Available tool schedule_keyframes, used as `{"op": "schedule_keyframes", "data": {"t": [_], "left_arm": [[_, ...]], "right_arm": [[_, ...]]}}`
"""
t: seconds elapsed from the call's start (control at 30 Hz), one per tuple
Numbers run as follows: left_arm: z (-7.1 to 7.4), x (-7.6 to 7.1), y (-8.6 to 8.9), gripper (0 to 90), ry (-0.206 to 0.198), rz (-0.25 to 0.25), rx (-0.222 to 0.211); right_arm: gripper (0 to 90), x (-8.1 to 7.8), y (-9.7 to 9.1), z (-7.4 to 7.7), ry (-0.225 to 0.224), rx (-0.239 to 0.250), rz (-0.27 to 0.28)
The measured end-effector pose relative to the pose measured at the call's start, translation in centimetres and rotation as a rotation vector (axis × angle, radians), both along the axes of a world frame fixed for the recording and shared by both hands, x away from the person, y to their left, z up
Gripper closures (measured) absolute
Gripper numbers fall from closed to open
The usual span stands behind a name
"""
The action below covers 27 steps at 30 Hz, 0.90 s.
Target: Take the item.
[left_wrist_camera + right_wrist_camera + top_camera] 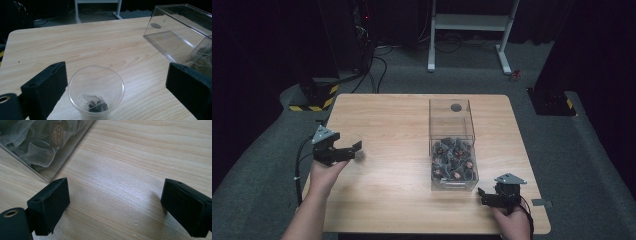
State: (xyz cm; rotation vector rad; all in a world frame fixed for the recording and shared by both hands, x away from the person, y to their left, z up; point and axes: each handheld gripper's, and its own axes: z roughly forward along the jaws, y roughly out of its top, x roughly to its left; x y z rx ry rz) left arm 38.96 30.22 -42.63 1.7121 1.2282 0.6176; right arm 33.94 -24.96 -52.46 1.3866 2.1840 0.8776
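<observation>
Dark surroundings with grey carpet and a white frame stand (pixel 469 22) are recorded behind a light wood surface (pixel 392 130).

A clear plastic box (pixel 452 145) is seen on the right half of the surface, its long axis running from the near edge toward the far edge. Its near part is filled with small gauze pouches (pixel 453 160) holding dark contents; its far part is bare, and a dark round spot (pixel 456 107) is noted at the far end. What the pouches hold cannot be made out. In the right gripper view the box is cut off at the upper left, with gauze and a brown label (pixel 57 133) visible through the wall.

A clear plastic cup (pixel 96 91) is found upright near the left edge of the surface, mouth up, with one gauze pouch (pixel 96 103) of dark pieces at its bottom. Its base is cut off by the picture edge.

The left hand-held gripper (pixel 357 150) is held with jaws spread wide either side of the cup, neither jaw touching it. The right hand-held gripper (pixel 480 195) is held just beside the box's near right corner, jaws wide apart over bare wood, nothing between them.
</observation>
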Motion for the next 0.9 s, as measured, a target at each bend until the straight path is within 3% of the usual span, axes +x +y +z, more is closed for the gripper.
{"op": "schedule_keyframes", "data": {"t": [0.43, 0.9], "left_arm": [[-0.1, -1.5, -0.2, 2.2, 0.031, 0.006, 0.007], [-2.6, -3.7, 0.2, 2.7, 0.097, -0.005, 0.015]], "right_arm": [[8.2, 0.0, 0.0, 0.0, 0.0, 0.0, 0.0], [8.2, 0.0, 0.0, 0.0, -0.003, -0.002, 0.003]]}}
